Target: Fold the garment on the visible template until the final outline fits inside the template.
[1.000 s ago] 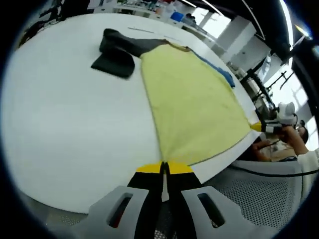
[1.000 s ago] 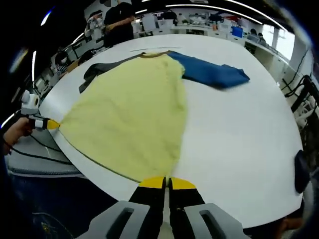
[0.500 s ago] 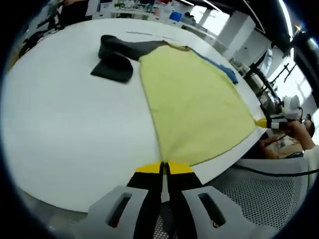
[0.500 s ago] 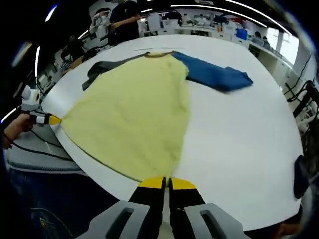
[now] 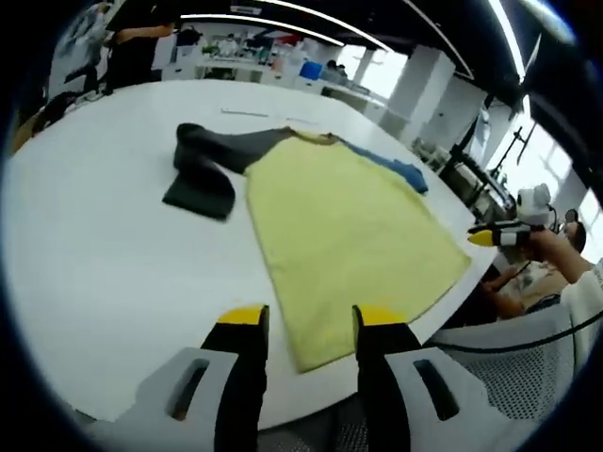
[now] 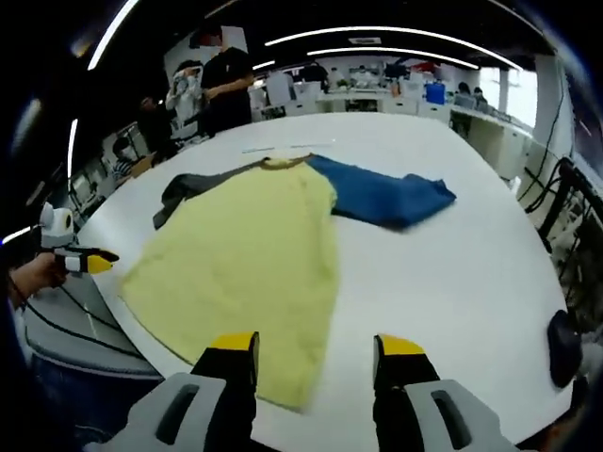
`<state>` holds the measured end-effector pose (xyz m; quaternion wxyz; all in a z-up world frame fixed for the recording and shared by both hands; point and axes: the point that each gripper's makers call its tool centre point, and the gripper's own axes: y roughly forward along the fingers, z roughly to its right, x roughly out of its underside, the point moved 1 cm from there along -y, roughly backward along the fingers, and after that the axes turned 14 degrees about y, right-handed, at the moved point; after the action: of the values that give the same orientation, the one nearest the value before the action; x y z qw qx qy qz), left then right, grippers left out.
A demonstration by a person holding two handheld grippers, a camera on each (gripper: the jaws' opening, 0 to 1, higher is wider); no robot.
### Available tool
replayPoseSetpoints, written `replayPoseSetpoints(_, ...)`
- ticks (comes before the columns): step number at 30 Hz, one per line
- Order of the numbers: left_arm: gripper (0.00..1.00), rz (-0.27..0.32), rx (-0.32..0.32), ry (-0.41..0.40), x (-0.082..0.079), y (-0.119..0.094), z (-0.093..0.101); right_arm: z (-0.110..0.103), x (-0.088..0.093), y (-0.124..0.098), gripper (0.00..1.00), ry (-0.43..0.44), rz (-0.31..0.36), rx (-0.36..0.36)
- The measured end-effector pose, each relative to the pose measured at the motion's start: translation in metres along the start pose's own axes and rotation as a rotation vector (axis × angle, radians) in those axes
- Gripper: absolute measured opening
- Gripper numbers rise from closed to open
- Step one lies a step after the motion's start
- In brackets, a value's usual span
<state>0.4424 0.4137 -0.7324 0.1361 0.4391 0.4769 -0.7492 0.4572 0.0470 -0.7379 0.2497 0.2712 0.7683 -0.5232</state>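
- Judging by how the cloth lies, we are early in the fold: the pale yellow garment with one dark grey and one blue sleeve (image 5: 344, 231) is spread flat and smooth on the round white table (image 5: 104, 235), hem at the near edge, neither sleeve turned in.
- We cannot make out any template outline on the table, so fit remains unjudged; the sleeve folds and the body fold look still to do.
- Our left gripper (image 5: 309, 315) has its jaws apart and empty over the hem corner; our right gripper (image 6: 316, 346) likewise stands spread and empty at the other hem corner.
- The left gripper view gives us the grey sleeve (image 5: 203, 174) doubled on itself.
- The right gripper view gives us the blue sleeve (image 6: 382, 196) stretched sideways, a small dark object (image 6: 562, 348) at the table's edge, and people standing beyond.
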Motion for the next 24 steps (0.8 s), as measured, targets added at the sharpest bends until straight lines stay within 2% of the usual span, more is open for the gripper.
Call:
replayPoseSetpoints(3,0.48,0.035,0.010,0.028,-0.008,0.000,0.004,0.000,-0.015,0.002,0.58,0.033,0.057,-0.025)
replayPoseSetpoints(10,0.69,0.132,0.003,0.071,-0.028,0.003,0.003,0.007,-0.047,0.011,0.70,0.063,0.117,-0.051)
replayPoseSetpoints(13,0.75,0.158,-0.001,0.095,-0.035,0.003,0.002,0.011,-0.062,0.018,0.72,0.092,0.143,-0.062)
replayPoseSetpoints(15,0.82,0.162,-0.006,0.115,-0.039,0.003,0.002,0.014,-0.073,0.023,0.72,0.120,0.155,-0.070)
replayPoseSetpoints(20,0.98,0.186,-0.013,0.155,-0.046,0.005,0.001,0.028,-0.093,0.038,0.71,0.113,0.181,-0.059)
replayPoseSetpoints(24,0.99,0.204,0.006,0.181,-0.050,0.005,0.005,0.040,-0.104,0.048,0.69,0.111,0.189,-0.047)
